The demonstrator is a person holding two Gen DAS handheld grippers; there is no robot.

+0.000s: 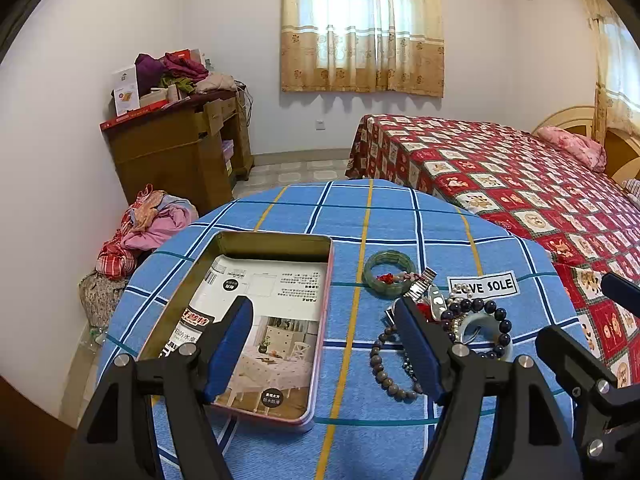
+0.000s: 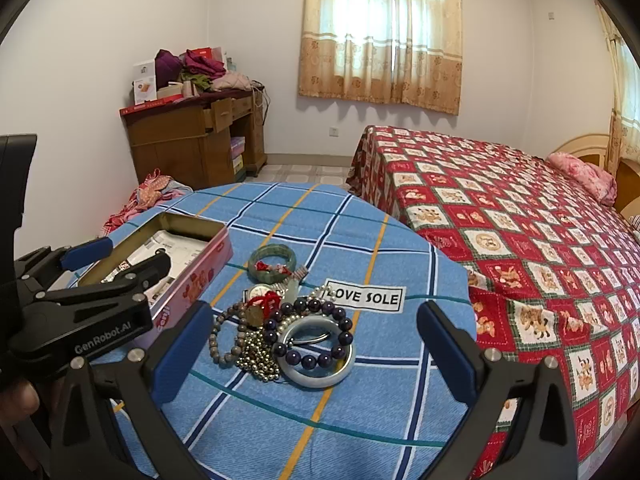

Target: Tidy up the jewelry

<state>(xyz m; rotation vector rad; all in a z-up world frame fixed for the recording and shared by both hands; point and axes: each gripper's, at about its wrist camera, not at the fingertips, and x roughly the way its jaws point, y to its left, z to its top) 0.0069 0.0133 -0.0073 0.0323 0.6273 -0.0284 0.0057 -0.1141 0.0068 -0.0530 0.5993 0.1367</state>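
A bedroom is seen, with a bed (image 2: 520, 220) under a red checked cover, a curtained window (image 1: 362, 24) and a wooden desk (image 2: 192, 140) piled with clothes. In front stands a round counter (image 2: 360, 420) spread with a blue plaid cloth. On its left part an open tin (image 1: 244, 320) is set, lined with a printed leaflet. To the right of the tin a heap of jewelry (image 2: 280, 328) is gathered: a pale jade bangle (image 2: 316, 376) with a dark bead bracelet (image 2: 308, 356) laid across it, a grey bead bracelet (image 2: 224, 344), a silver bead chain (image 2: 256, 360) and a watch (image 2: 260, 292). Just beyond the heap a green bangle (image 1: 390, 272) is laid, and a "LOVE SOLE" label (image 2: 364, 296) is sewn beside it. The left gripper (image 1: 324, 312) is held over the tin's right edge, its jaws wide and empty. The right gripper (image 2: 316, 320) is held low before the heap, its jaws wide on either side of it, nothing gripped
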